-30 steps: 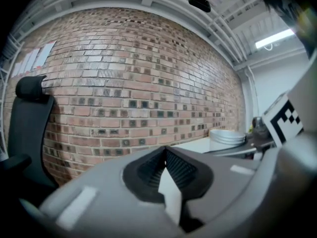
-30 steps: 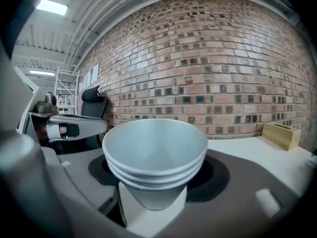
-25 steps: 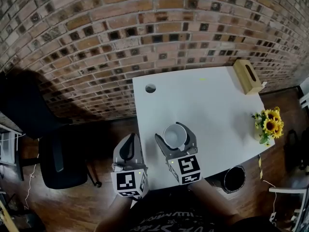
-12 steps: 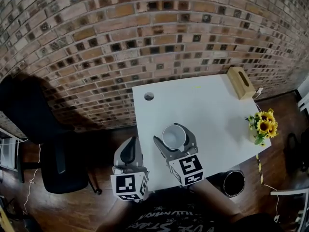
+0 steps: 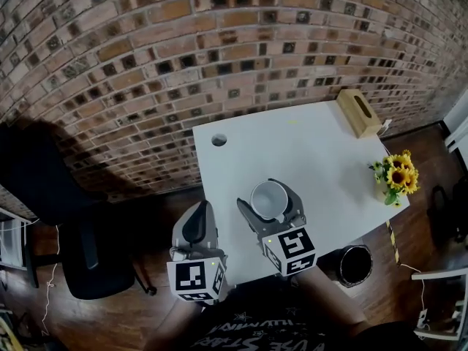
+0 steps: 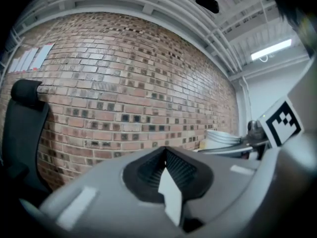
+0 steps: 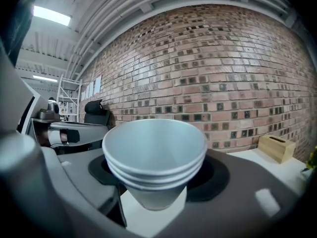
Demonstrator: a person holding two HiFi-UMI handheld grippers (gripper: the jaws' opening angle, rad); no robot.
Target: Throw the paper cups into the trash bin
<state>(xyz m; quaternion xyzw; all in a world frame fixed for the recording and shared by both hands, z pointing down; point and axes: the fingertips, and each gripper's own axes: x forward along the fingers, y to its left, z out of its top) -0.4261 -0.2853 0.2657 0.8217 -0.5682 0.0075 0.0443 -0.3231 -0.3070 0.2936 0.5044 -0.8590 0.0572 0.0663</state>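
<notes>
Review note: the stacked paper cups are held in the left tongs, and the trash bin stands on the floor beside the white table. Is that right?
One point is wrong: the stacked paper cups sit in the right tongs, not the left, as the right gripper view shows. The left tongs are shut on nothing. The trash bin does stand on the floor beside the white table.

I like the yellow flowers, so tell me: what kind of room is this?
Probably an office or studio workspace: a white table stands by a red brick wall, with a black office chair beside it.
</notes>
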